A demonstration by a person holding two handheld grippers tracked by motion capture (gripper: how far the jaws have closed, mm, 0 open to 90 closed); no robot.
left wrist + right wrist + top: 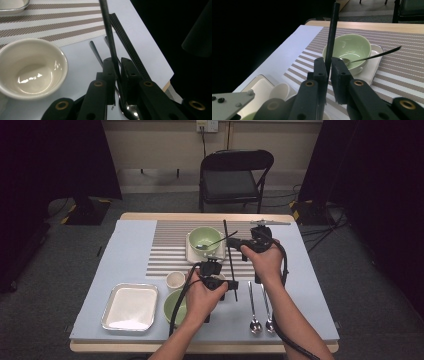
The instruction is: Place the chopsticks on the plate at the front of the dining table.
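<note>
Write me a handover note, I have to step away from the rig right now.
Left gripper: shut on the black stick.
Right gripper: shut on what looks like the same stick, farther along.
Things: a green bowl with a spoon in it stands on the striped mat; two spoons lie at the near right; a second dark stick lies on the table.
Done: stick gripped.
Left: probably to place it; where, I can't tell.
</note>
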